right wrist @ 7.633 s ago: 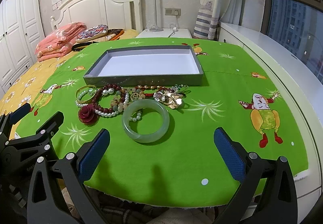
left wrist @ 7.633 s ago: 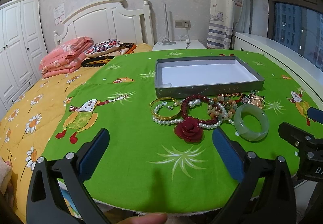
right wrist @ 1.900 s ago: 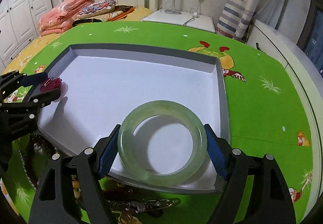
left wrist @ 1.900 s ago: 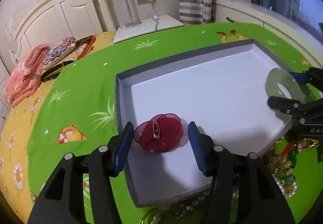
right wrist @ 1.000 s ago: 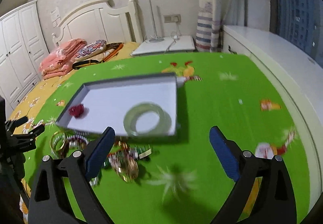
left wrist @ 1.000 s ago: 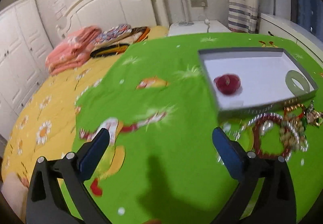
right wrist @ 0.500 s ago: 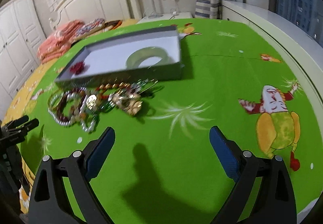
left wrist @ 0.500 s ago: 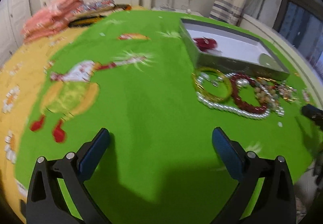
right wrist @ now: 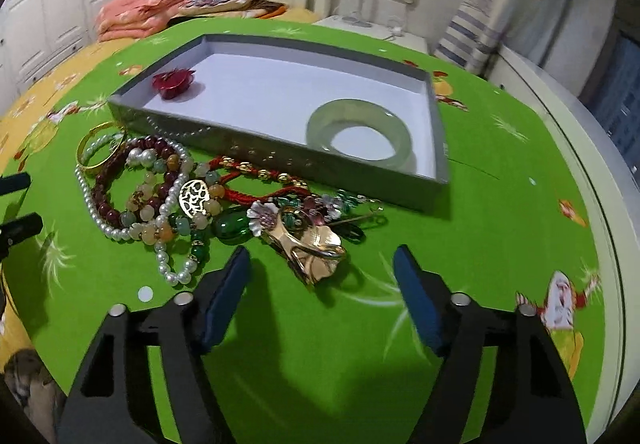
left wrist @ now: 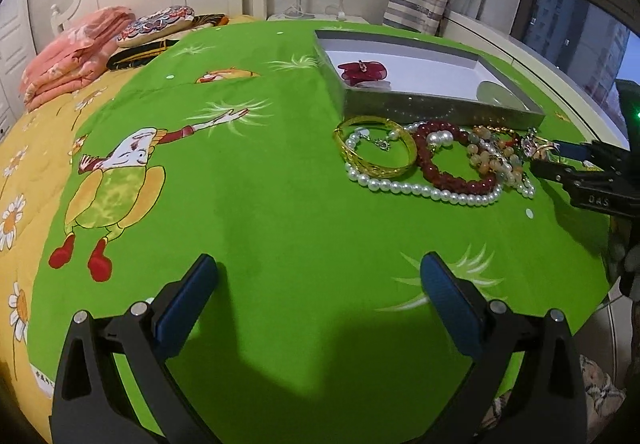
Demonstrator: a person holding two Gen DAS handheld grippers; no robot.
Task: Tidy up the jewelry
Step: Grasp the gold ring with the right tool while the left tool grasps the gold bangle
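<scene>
The right gripper (right wrist: 320, 276) hovers with its jaws closing and nothing between them, just short of a glossy gold flower-shaped clip (right wrist: 316, 248) at the near edge of the tangled jewelry heap (right wrist: 180, 199). That heap of round pearl strands, dark red beads and a smooth gold bangle (left wrist: 374, 151) lies on the green cloth (left wrist: 280, 224) beside the grey tray (right wrist: 280, 157). Inside the white-floored tray sit a translucent pale green bangle (right wrist: 360, 133) and a red fabric flower (right wrist: 173, 80), well apart. The left gripper (left wrist: 316, 288) gapes wide, empty, over bare cloth.
</scene>
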